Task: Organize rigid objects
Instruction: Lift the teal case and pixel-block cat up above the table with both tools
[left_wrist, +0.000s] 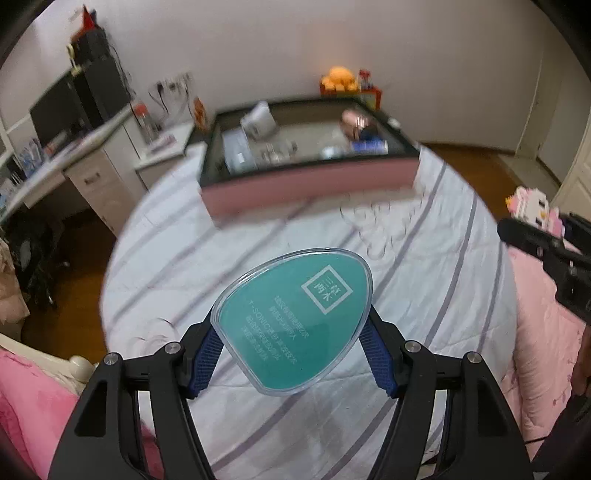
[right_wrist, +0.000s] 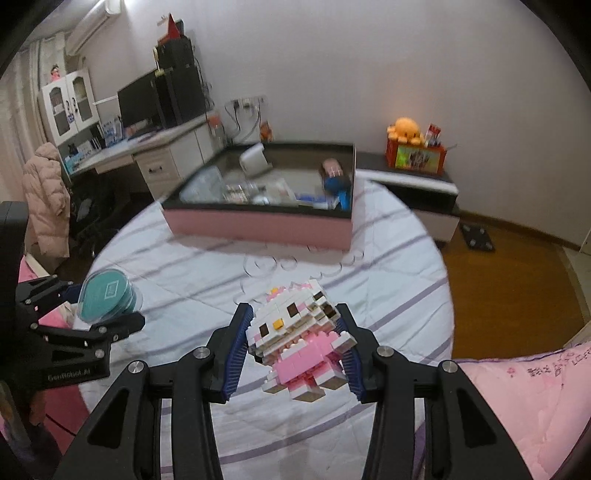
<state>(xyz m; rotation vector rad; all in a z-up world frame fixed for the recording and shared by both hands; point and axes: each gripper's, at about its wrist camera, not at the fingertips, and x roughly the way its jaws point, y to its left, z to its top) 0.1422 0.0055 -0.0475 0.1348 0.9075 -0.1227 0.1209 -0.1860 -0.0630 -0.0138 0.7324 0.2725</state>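
- Across the middle of both views: round surface (left_wrist: 295, 236) under a white cloth with thin purple-grey stripes, wooden floor around it, pink bedding (right_wrist: 517, 402) along its near edge.
- At the far side of that surface: large shallow rectangular box (right_wrist: 258, 225) with pink outer walls and a dark rim, resting on the cloth; inside, blurred, a white cup-like item lying on its side (right_wrist: 255, 158), a pinkish item beside a blue one (right_wrist: 338, 181) in the right corner, and flat packets too smeared to name.
- Between the box and the tools: several clear round plastic pieces (right_wrist: 269, 264) scattered on the cloth, faint and hard to count.
- Beyond the surface, by the wall: low cabinet carrying a red box with an orange plush toy (right_wrist: 404, 129) on top; to the left, white desk with a dark monitor (right_wrist: 138, 99).
- Left tool (left_wrist: 291, 347): blue ribbed pads pressed on both edges of a teal egg-shaped flat case in a clear plastic shell (left_wrist: 295, 317), white printing on its face; case lifted clear of the cloth, nearer the front edge than the box.
- Right tool (right_wrist: 295, 347): blue pads clamped on either side of a white-and-pink cat figure built of small toy bricks (right_wrist: 295, 339), yellow nose, pink dress; figure raised above the cloth, just to the right of the left tool.
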